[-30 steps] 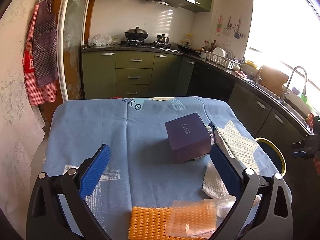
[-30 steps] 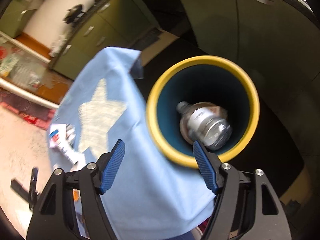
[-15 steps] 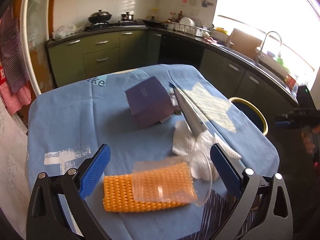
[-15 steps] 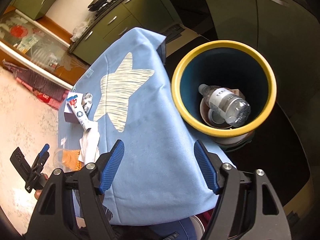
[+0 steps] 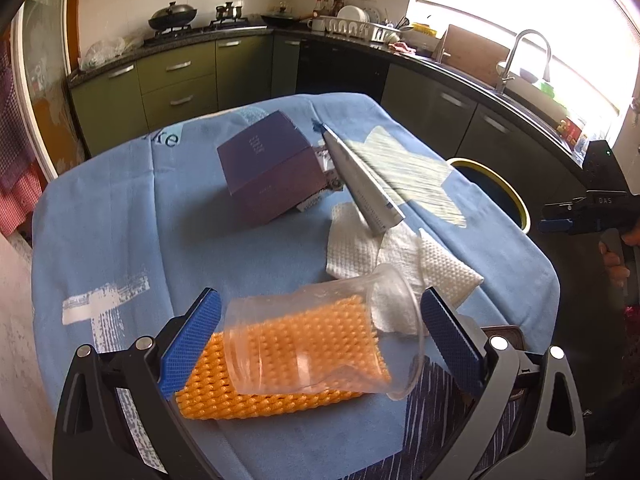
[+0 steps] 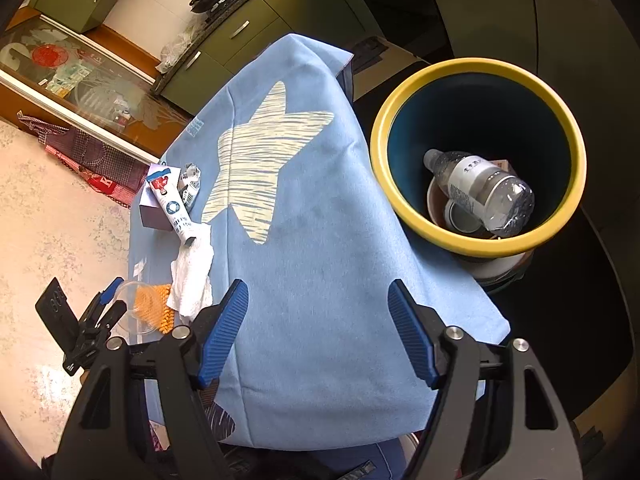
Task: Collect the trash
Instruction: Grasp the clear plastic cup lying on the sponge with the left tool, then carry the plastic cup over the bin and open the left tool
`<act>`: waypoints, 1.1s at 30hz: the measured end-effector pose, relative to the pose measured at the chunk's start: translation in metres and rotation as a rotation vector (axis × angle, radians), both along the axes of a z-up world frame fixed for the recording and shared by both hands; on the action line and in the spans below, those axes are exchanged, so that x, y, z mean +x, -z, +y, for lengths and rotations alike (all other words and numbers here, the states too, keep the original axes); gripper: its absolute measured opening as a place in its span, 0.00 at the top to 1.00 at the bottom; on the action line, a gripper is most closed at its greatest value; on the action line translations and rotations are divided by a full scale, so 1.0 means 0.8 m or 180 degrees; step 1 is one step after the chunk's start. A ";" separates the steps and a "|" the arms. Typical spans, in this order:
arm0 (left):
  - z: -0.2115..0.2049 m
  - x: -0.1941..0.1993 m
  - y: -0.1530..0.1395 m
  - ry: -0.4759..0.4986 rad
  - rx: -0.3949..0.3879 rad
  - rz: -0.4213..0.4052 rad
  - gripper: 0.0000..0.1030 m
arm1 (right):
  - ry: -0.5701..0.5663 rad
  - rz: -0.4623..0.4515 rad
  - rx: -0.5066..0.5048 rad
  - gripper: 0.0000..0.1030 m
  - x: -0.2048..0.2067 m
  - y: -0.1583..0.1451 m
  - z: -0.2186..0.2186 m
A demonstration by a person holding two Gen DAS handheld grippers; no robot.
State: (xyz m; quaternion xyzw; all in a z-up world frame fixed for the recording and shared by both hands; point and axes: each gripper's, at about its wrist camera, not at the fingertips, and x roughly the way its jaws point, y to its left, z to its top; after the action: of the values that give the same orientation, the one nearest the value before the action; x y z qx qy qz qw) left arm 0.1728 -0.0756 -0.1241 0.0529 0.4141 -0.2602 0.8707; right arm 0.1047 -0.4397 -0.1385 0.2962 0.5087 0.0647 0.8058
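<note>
Moved: left gripper (image 5: pixel 320 344) closer, now straddling clear plastic cup (image 5: pixel 320 340), jaws wide, not touching
Cup: on its side atop orange mesh (image 5: pixel 280 396)
Right gripper (image 6: pixel 318 332): spread, empty; bin (image 6: pixel 476 240) at 1 o'clock holds bottle (image 6: pixel 480 184)

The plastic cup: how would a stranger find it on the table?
On the blue tablecloth, look at the near edge, between the open left gripper. The plastic cup lies on its side across an orange mat; it alone is see-through.
</note>
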 end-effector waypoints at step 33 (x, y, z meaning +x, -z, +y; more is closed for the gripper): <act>-0.118 -0.029 -0.091 0.0597 0.0033 -0.0281 0.20 | 0.0274 -0.0129 -0.0131 0.32 -0.030 0.005 -0.046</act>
State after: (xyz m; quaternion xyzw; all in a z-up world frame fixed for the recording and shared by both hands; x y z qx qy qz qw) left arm 0.1498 -0.1702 -0.0515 0.1074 0.3699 -0.3358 0.8596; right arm 0.0804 -0.4766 -0.1425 0.2998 0.4803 0.0254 0.8239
